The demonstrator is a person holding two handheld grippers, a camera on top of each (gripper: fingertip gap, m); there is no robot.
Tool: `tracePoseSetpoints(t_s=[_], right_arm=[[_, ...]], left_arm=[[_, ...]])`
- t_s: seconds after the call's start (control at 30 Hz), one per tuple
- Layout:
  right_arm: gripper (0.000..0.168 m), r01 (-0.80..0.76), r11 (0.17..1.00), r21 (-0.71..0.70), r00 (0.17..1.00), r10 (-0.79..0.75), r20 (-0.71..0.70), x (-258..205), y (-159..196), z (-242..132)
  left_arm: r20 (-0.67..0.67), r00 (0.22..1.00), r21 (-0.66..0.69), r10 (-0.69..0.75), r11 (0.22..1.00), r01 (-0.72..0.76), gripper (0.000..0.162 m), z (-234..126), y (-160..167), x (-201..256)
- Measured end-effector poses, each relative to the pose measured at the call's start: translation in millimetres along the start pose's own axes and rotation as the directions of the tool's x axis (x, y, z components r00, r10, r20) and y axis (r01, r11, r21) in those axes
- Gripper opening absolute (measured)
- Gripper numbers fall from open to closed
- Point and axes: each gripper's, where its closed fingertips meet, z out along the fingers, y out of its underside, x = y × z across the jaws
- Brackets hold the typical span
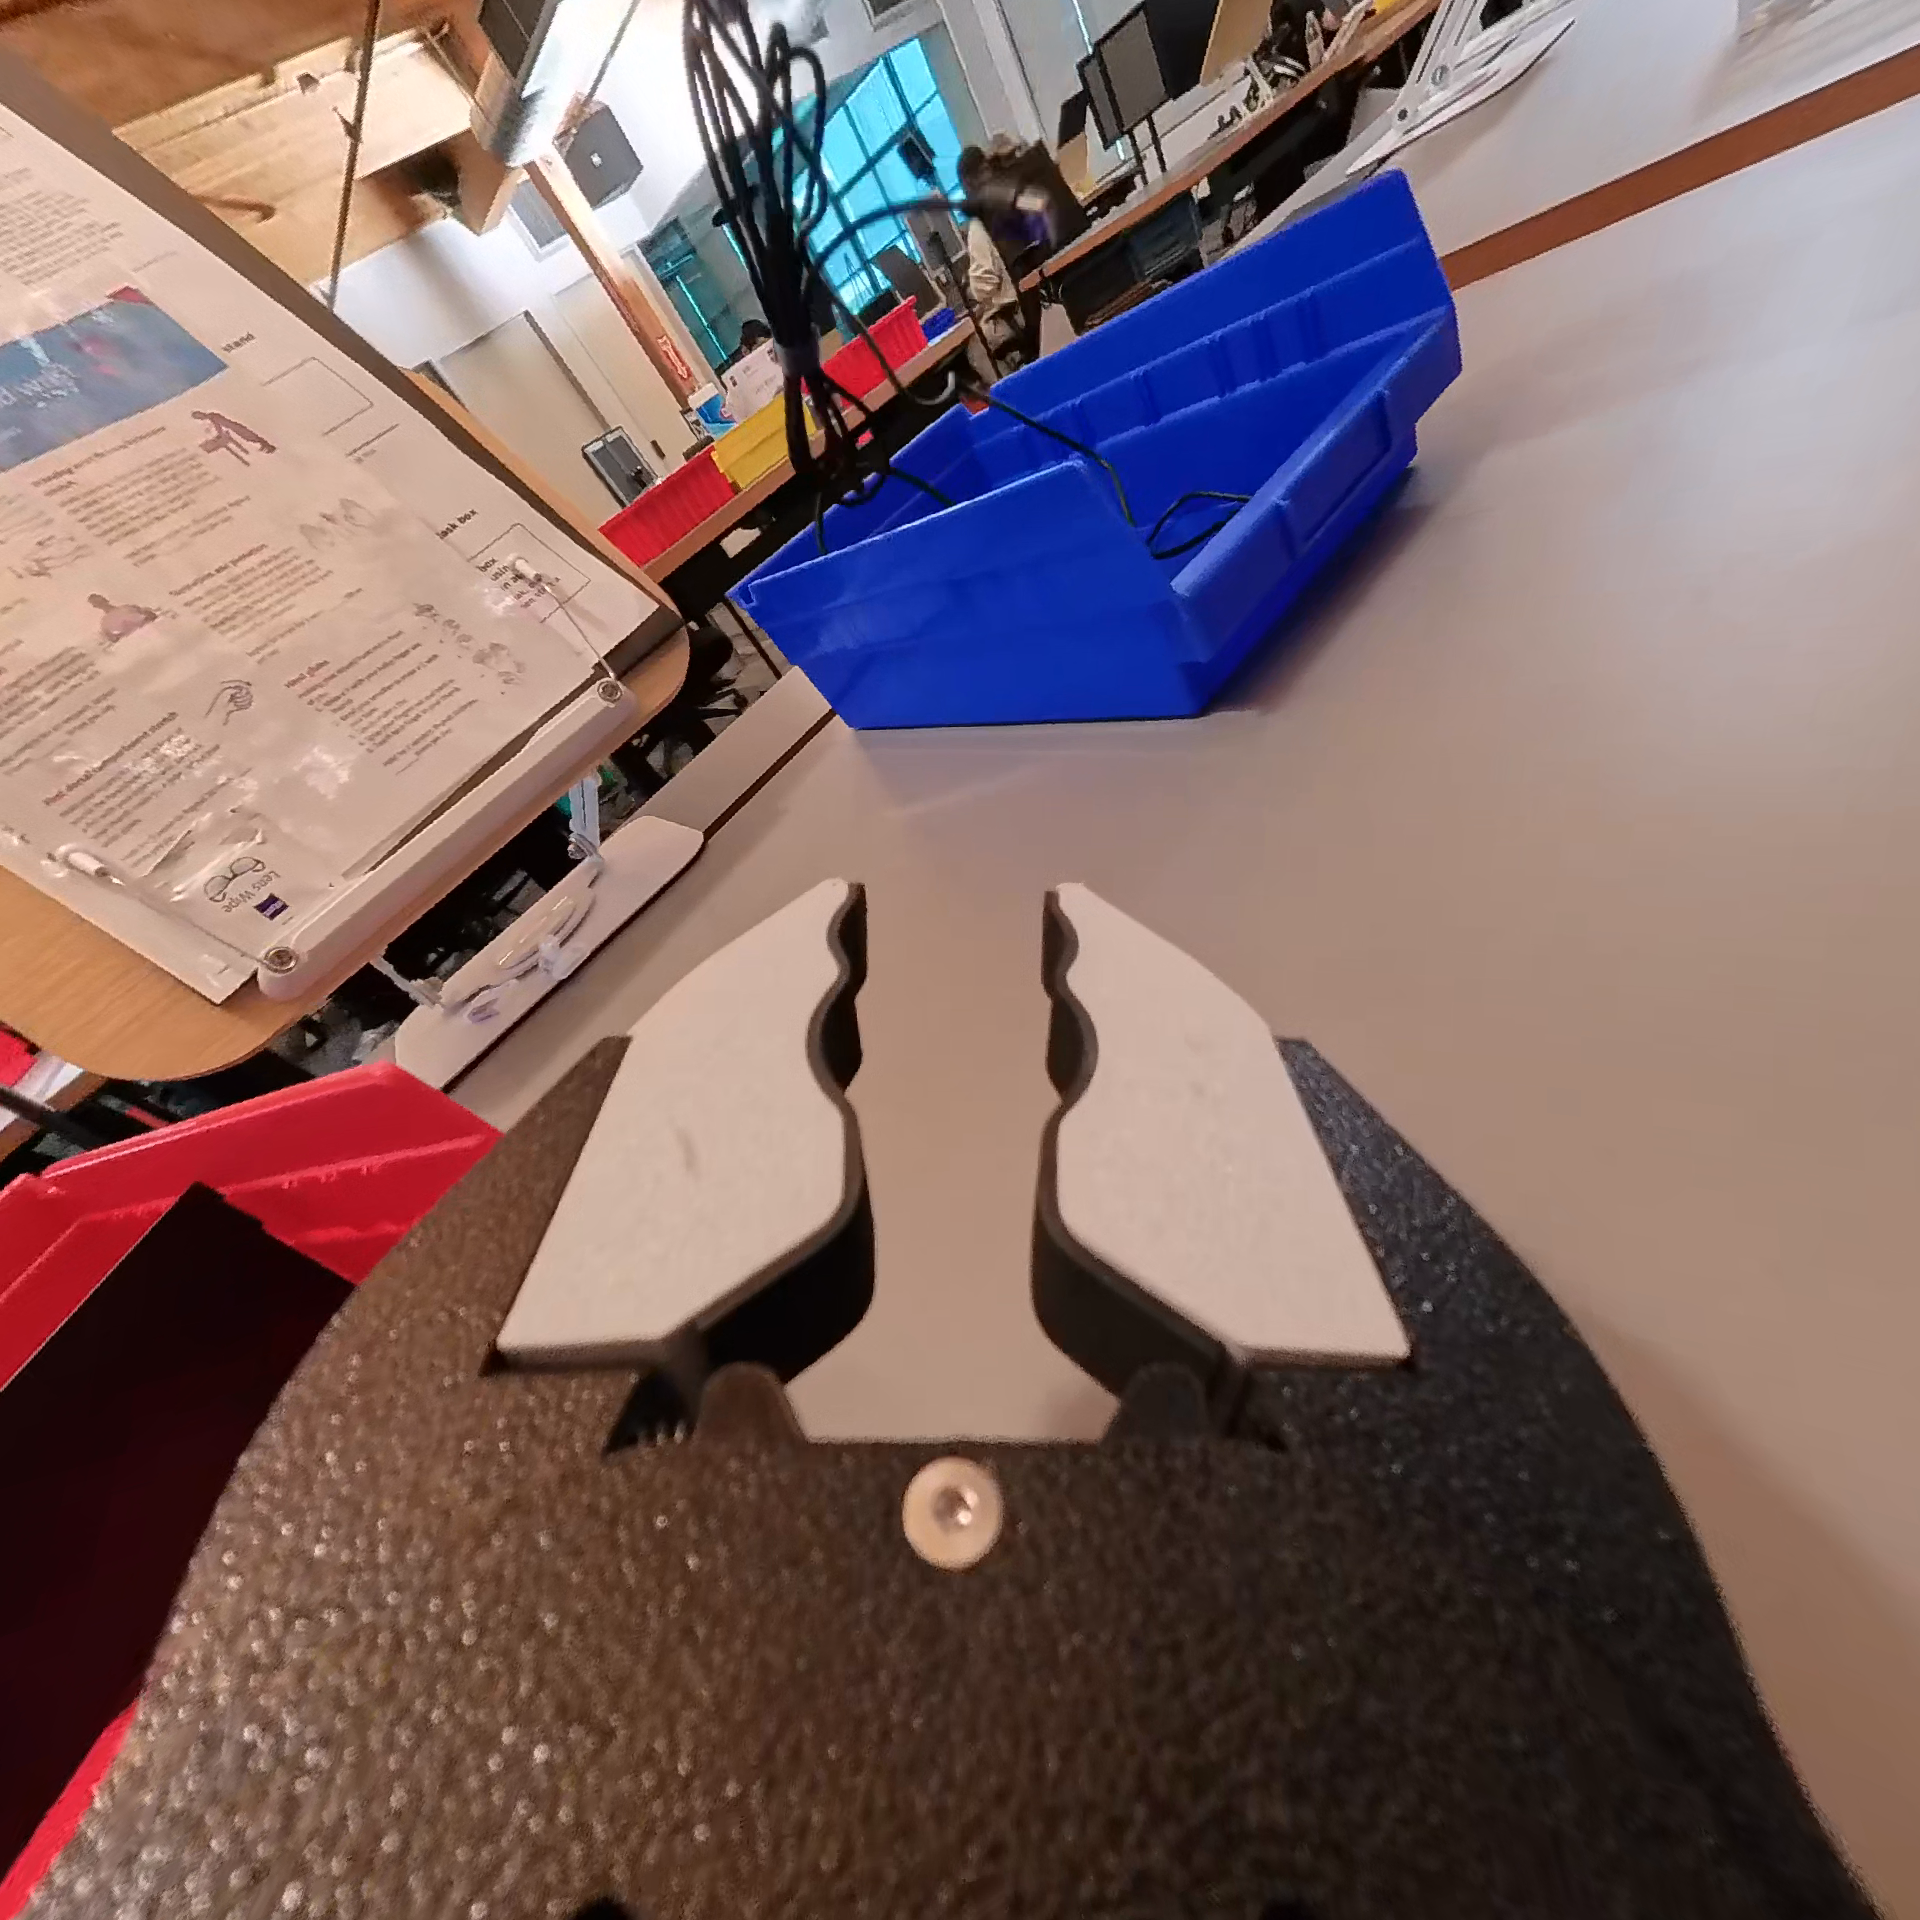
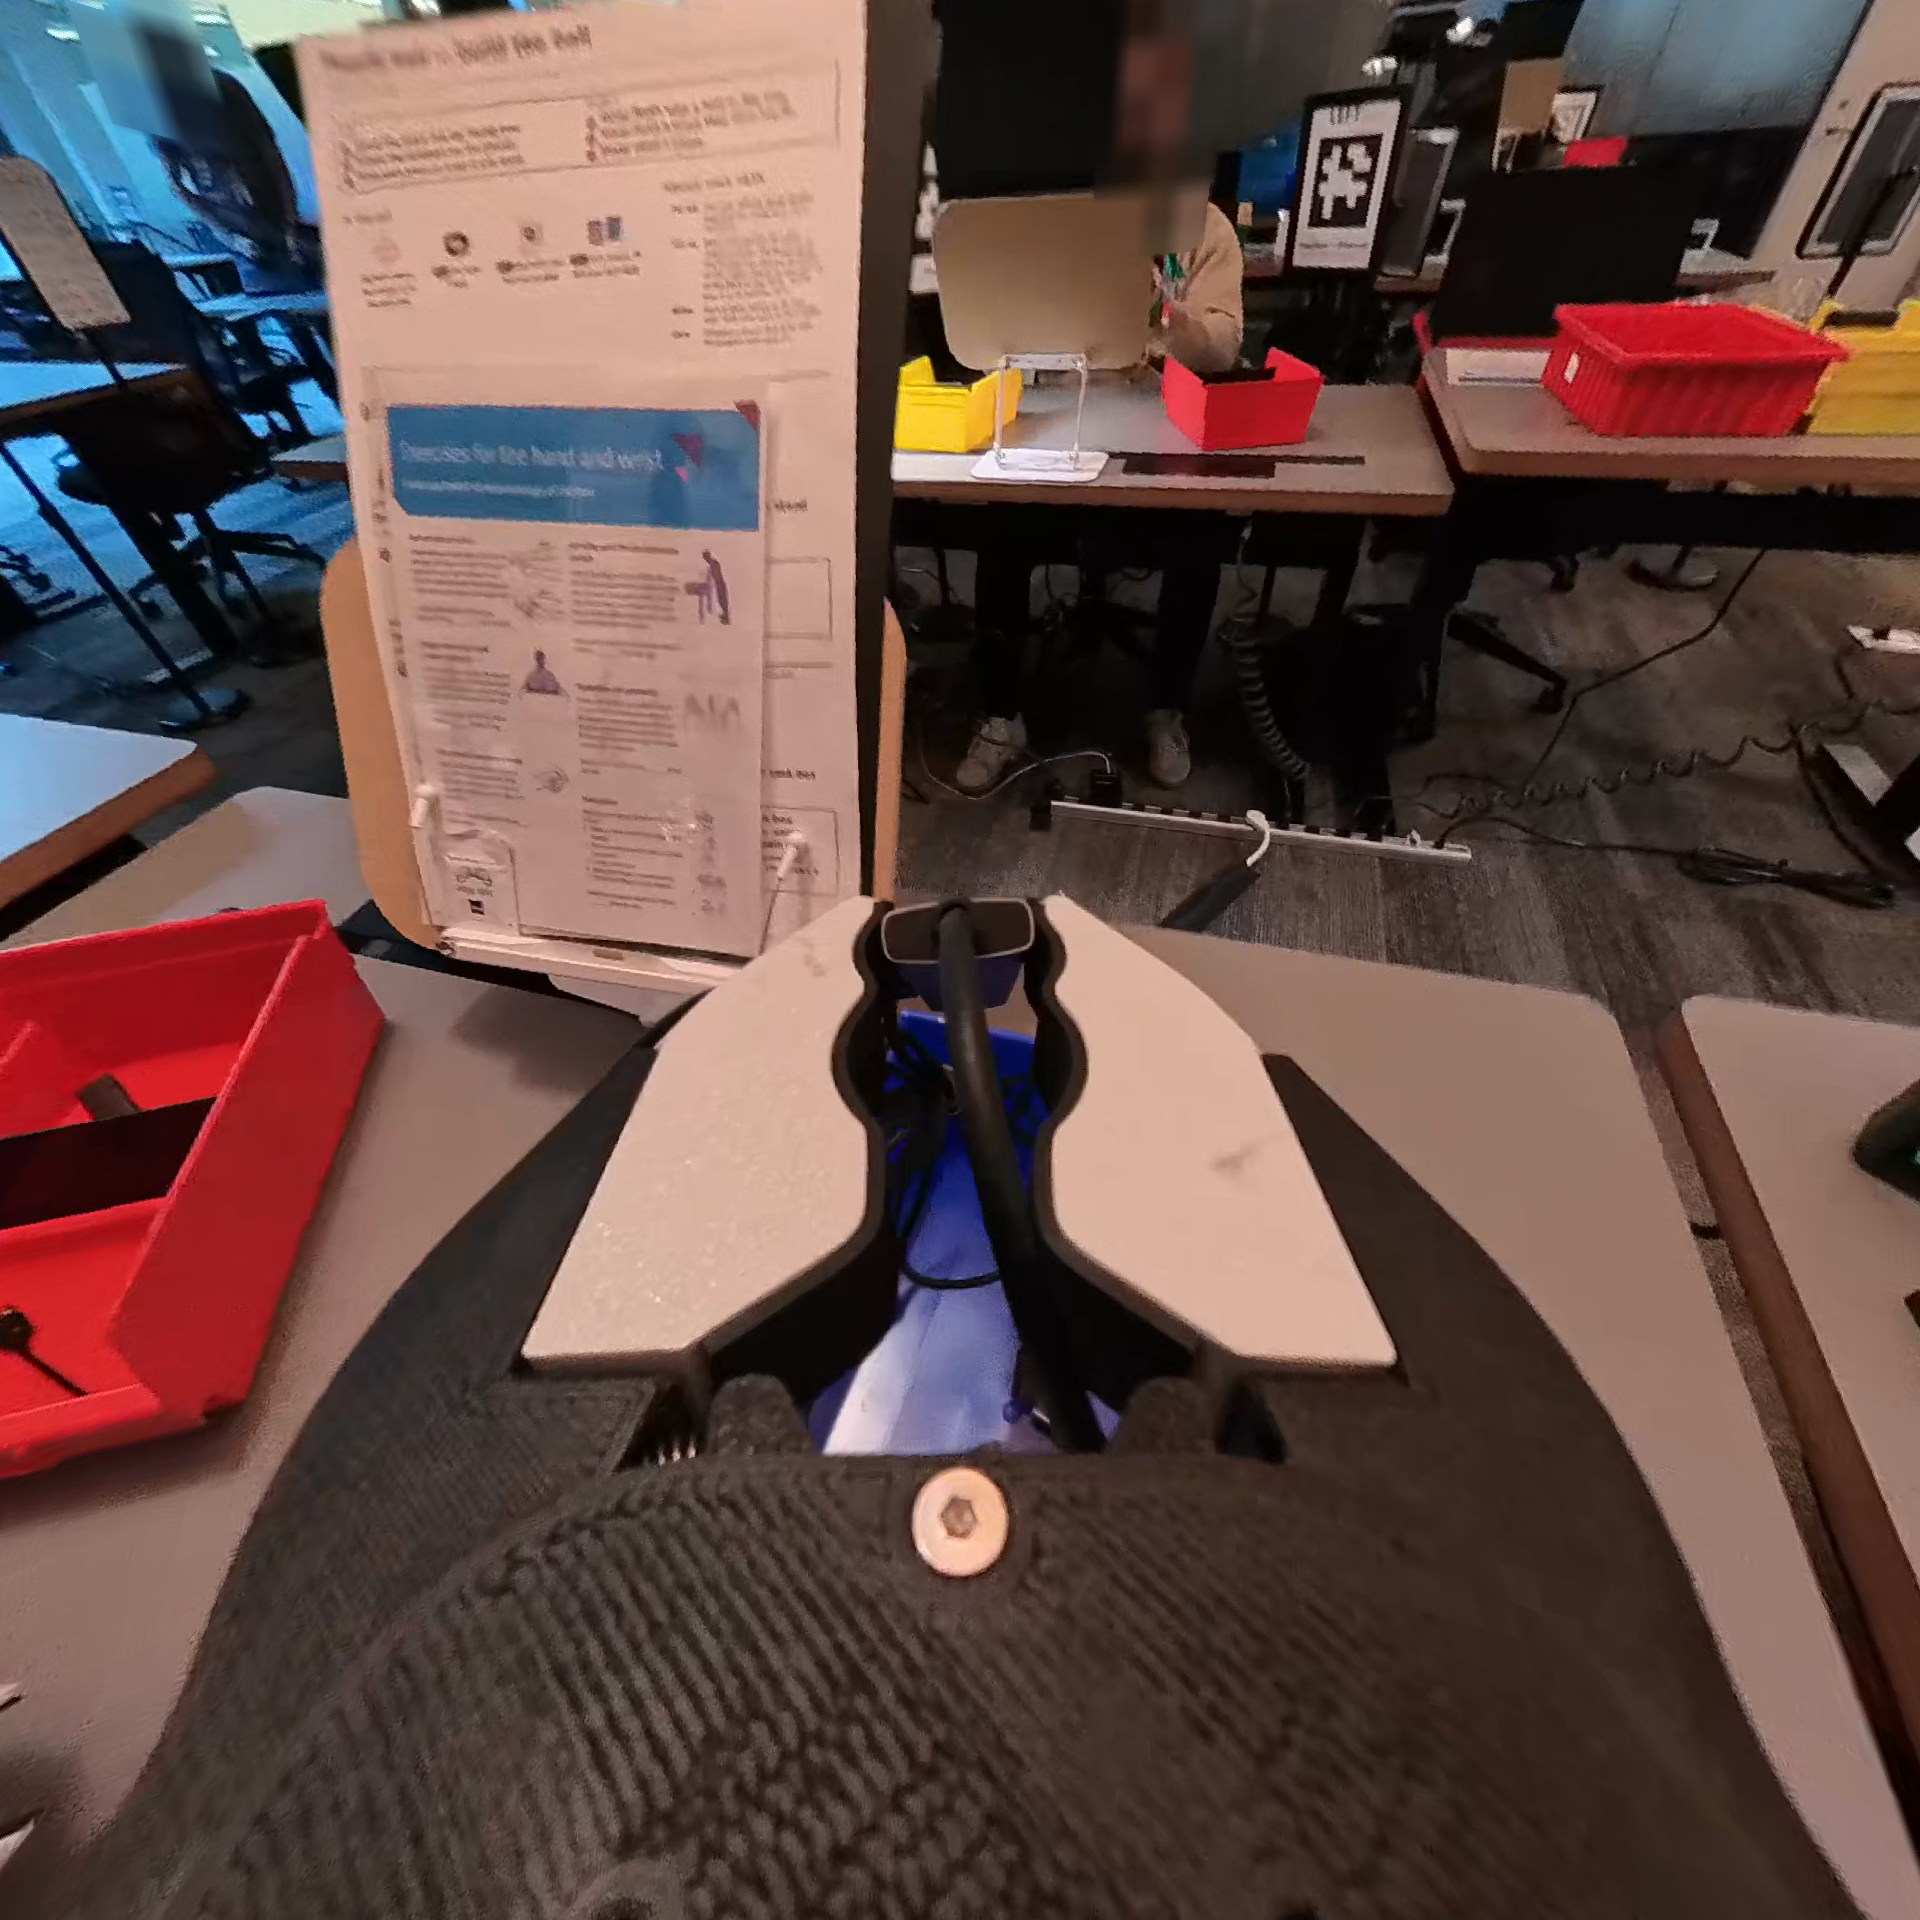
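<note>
My right gripper (image 2: 956, 920) is shut on the dark plug end (image 2: 956, 945) of a black cable (image 2: 987, 1143), held up over a blue bin (image 2: 940, 1236) that shows between the fingers. In the left wrist view the black cable bundle (image 1: 795, 312) hangs from above down into the blue bin (image 1: 1039, 613), with thin strands lying over its walls. My left gripper (image 1: 954, 899) is open and empty, low over the grey table (image 1: 1455, 831), short of the blue bin.
A red bin (image 2: 208, 1122) with a dark item inside stands on the left, and also shows in the left wrist view (image 1: 208, 1195). A document stand with printed sheets (image 2: 592, 540) stands behind the bins. Other tables with red and yellow bins (image 2: 1683, 369) and a seated person lie beyond. My hands' fingertips stand some 40 cm from each other.
</note>
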Motion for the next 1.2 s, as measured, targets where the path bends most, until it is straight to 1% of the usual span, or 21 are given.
tracePoseSetpoints(t_s=[0.1,0.2,0.3,0.37,0.4,0.47,0.53,0.57,0.63,0.67,0.73,0.8,0.83,0.87,0.93,1.03,1.1,1.13,1.17,1.2], right_arm=[[0.025,-0.13,0.992,0.001,0.991,0.13,0.019,2,21,6],[0.025,-0.284,0.959,-0.013,0.957,0.284,0.05,4,47,15],[0.025,-0.378,0.925,0.018,0.925,0.377,0.057,12,74,23],[0.025,-0.446,0.895,0.028,0.895,0.444,0.044,18,101,28],[0.025,-0.453,0.891,0.023,0.891,0.452,0.026,20,116,29],[0.025,-0.388,0.921,-0.001,0.921,0.388,-0.02,21,146,30],[0.027,-0.276,0.96,-0.04,0.961,0.277,0.014,14,167,29],[0.033,-0.235,0.97,-0.068,0.97,0.238,0.046,10,177,27],[0.047,-0.214,0.969,-0.125,0.961,0.232,0.153,-2,189,22],[0.053,-0.204,0.968,-0.146,0.956,0.229,0.184,-5,191,17],[0.065,-0.155,0.978,-0.142,0.959,0.183,0.216,-7,188,5],[0.075,-0.082,0.987,-0.137,0.962,0.114,0.25,-13,184,-8],[0.082,-0.038,0.989,-0.141,0.965,0.073,0.25,-15,183,-15],[0.084,0.006,0.991,-0.133,0.969,0.027,0.244,-16,182,-23],[0.084,0.084,0.989,-0.123,0.972,-0.054,0.23,-20,182,-39],[0.085,0.111,0.991,-0.079,0.955,-0.084,0.286,-39,188,-65],[0.085,0.109,0.993,-0.05,0.949,-0.089,0.304,-48,195,-83],[0.084,0.113,0.993,-0.032,0.95,-0.098,0.297,-50,198,-93],[0.083,0.114,0.993,-0.01,0.949,-0.106,0.296,-53,201,-104],[0.083,0.112,0.994,0.009,0.944,-0.109,0.312,-58,203,-116]], left_arm=[[-0.005,1.0,-0.009,0.023,1.0,-0.023,0.032,1,1,3],[-0.007,1.0,-0.012,0.03,0.999,-0.03,0.031,2,2,3],[-0.006,1.0,-0.011,0.029,1.0,-0.029,0.031,1,2,3],[-0.006,1.0,-0.012,0.03,0.999,-0.03,0.031,2,2,3],[-0.007,0.999,-0.012,0.031,0.999,-0.031,0.031,2,2,3],[-0.008,0.999,-0.011,0.034,0.999,-0.034,0.031,1,2,4],[-0.008,0.999,-0.007,0.035,0.999,-0.035,0.031,1,1,4],[-0.009,0.999,-0.005,0.034,0.999,-0.034,0.031,1,1,4],[-0.008,0.999,-0.003,0.031,1.0,-0.031,0.031,1,1,3],[-0.005,1.0,-0.005,0.027,1.0,-0.027,0.031,0,2,1],[0.001,1.0,-0.001,0.001,1.0,-0.001,0.031,-1,1,-3],[0.011,0.999,0.015,-0.036,0.999,0.036,0.031,-3,-2,-9],[0.02,0.998,0.027,-0.053,0.998,0.053,0.031,-5,-4,-14],[0.03,0.997,0.04,-0.071,0.997,0.069,0.031,-8,-7,-19],[0.048,0.993,0.06,-0.104,0.993,0.102,0.03,-16,-15,-32],[0.086,0.983,0.082,-0.161,0.985,0.155,0.025,-34,-31,-60],[0.131,0.966,0.042,-0.224,0.974,0.221,0.024,-48,-36,-89],[0.149,0.962,0.009,-0.23,0.973,0.232,0.025,-55,-37,-105],[0.153,0.967,-0.032,-0.205,0.977,0.212,0.025,-62,-37,-122],[0.138,0.979,-0.091,-0.147,0.983,0.161,0.027,-69,-35,-139]])
